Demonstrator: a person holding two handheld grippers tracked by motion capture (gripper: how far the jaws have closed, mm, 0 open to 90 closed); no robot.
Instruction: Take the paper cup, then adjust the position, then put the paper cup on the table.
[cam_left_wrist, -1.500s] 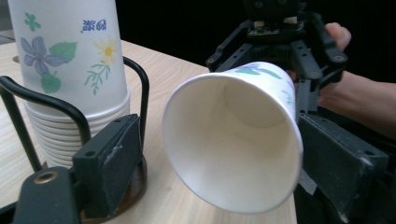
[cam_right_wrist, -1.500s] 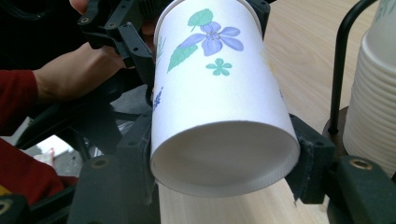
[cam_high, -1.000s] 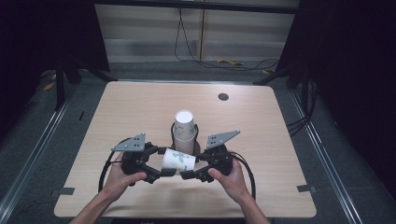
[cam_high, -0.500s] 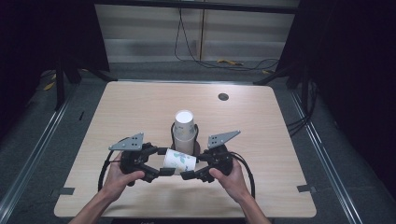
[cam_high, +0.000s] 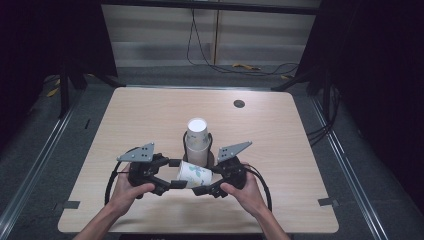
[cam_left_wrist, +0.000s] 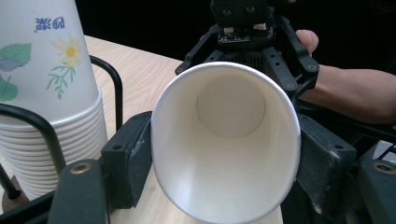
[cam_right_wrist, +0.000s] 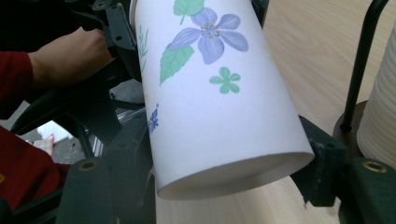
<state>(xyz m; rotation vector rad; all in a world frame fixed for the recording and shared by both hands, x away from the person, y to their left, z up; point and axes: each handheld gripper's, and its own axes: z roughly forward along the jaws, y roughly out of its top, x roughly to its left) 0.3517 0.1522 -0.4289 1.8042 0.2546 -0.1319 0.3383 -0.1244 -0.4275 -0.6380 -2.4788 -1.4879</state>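
Note:
A flower-printed white paper cup (cam_high: 195, 173) lies on its side above the table, between both grippers. My left gripper (cam_high: 176, 173) is shut on its mouth end; in the left gripper view the rim (cam_left_wrist: 224, 144) sits squeezed slightly oval between the jaws of the left gripper (cam_left_wrist: 224, 163). My right gripper (cam_high: 207, 179) has the cup's base (cam_right_wrist: 215, 102) between its jaws. The right gripper's (cam_right_wrist: 224, 172) jaws have just been opening and stand beside the base without squeezing it. Behind the cup, a stack of upside-down cups (cam_high: 198, 137) stands in a black wire holder (cam_left_wrist: 114, 79).
The wooden table (cam_high: 280, 145) has a round cable hole (cam_high: 239, 103) at the back. The cup stack (cam_right_wrist: 380, 121) and holder post (cam_right_wrist: 362, 60) stand close beside the right gripper. Dark floor and metal rails surround the table.

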